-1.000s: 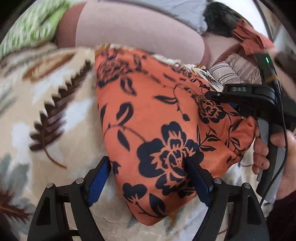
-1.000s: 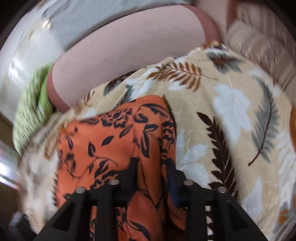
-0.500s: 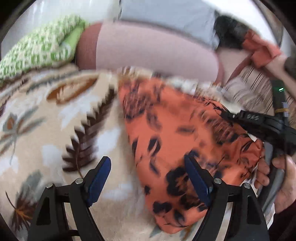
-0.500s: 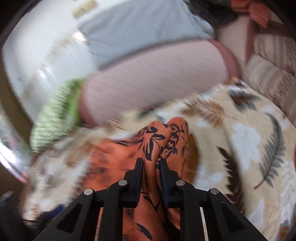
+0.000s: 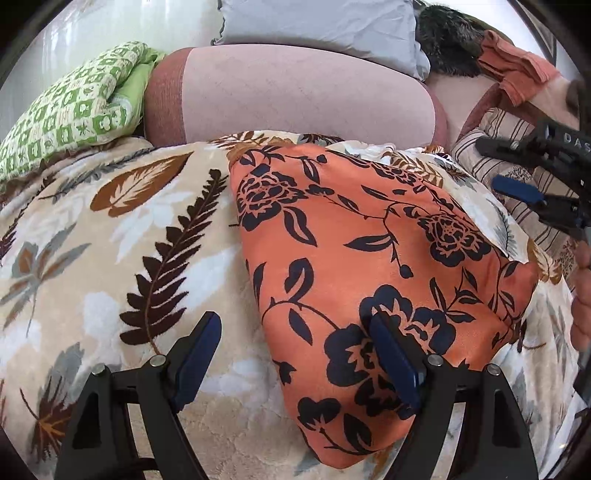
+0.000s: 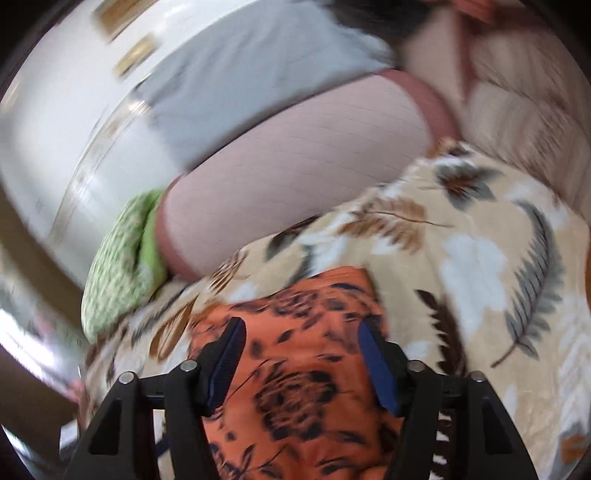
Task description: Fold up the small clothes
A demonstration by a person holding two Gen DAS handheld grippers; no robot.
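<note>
An orange garment (image 5: 369, 240) with a dark floral print lies in a rough wedge on the leaf-patterned blanket (image 5: 110, 240). My left gripper (image 5: 295, 354) is open low over it; its right finger (image 5: 391, 362) is above the cloth and its left finger is over bare blanket. The right gripper (image 5: 487, 162) hangs at the right edge, above the garment's far corner. In the blurred right wrist view the garment (image 6: 303, 387) lies below the right gripper (image 6: 301, 354). Its jaws are opening and the pads stand clear of the cloth.
A pink bolster (image 5: 295, 99) lies across the back, with a green checked cushion (image 5: 74, 103) to its left and a grey pillow (image 5: 317, 26) behind. A striped cushion (image 5: 491, 129) and an orange towel (image 5: 517, 70) are at the right. A person's hand (image 5: 581, 295) shows at the right edge.
The right gripper had a fold of the garment pinched and lifted; now its jaws have parted, the cloth has dropped flat and the gripper has risen. The left gripper stays open.
</note>
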